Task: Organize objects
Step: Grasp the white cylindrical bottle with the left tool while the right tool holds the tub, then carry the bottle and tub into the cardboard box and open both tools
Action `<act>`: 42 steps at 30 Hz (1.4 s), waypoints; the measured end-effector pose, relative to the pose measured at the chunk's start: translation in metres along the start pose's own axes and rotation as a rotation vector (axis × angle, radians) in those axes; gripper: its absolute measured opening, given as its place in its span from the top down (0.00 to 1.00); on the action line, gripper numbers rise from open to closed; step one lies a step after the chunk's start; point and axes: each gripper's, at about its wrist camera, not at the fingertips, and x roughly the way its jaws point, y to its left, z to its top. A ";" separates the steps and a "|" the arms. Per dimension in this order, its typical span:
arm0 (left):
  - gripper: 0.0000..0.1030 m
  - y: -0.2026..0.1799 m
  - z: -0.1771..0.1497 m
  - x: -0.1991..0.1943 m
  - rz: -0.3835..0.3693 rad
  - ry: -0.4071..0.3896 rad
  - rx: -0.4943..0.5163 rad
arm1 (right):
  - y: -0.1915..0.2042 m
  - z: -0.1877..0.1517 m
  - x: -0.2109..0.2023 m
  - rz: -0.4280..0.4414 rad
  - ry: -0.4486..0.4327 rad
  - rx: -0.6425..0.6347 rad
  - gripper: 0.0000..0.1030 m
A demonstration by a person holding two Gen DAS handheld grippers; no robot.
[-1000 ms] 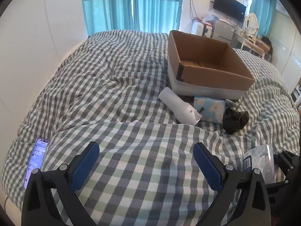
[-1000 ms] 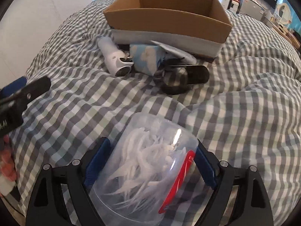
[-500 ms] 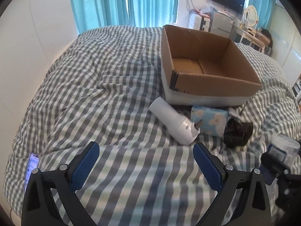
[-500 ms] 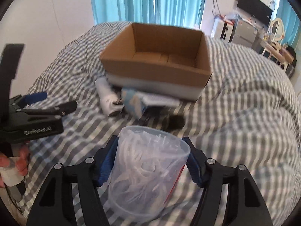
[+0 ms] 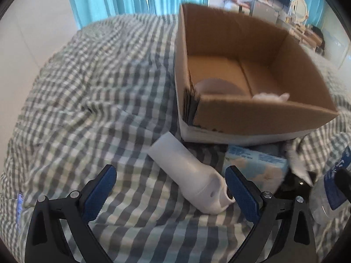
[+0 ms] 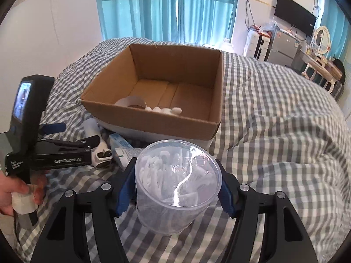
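Note:
My right gripper (image 6: 176,191) is shut on a clear plastic tub (image 6: 177,179) of white picks, held above the checked bedspread in front of the open cardboard box (image 6: 153,118). In the left wrist view the tub (image 5: 329,188) shows at the right edge. My left gripper (image 5: 170,173) is open and low over a white cylindrical device (image 5: 188,175) lying below the box (image 5: 263,114); the device's head rests by the right finger. Seen from the right, the left gripper (image 6: 72,134) hovers at that device (image 6: 98,151), held by a hand (image 6: 19,188).
A blue tissue pack (image 5: 256,164) and a black object (image 5: 294,184) lie against the box's front wall. White cotton-like pieces (image 6: 164,109) and a pale disc sit inside the box. A phone (image 5: 19,201) lies at the bed's left edge. Furniture stands beyond the bed, right.
The right gripper's jaws closed onto the tub and raised it off the bedspread. The left gripper moved forward and down toward the box, so the white device now lies between its fingers.

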 end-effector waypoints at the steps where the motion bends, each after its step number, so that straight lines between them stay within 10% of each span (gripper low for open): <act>1: 0.05 0.000 0.000 0.006 -0.006 0.014 -0.005 | -0.001 -0.001 0.004 0.004 0.003 0.000 0.37; 20: 0.57 -0.008 -0.008 0.003 -0.107 0.048 0.001 | 0.003 -0.008 -0.005 -0.007 -0.034 0.008 0.38; 42: 0.59 -0.012 -0.033 -0.133 -0.059 -0.270 0.111 | 0.028 -0.025 -0.103 -0.102 -0.181 -0.077 0.38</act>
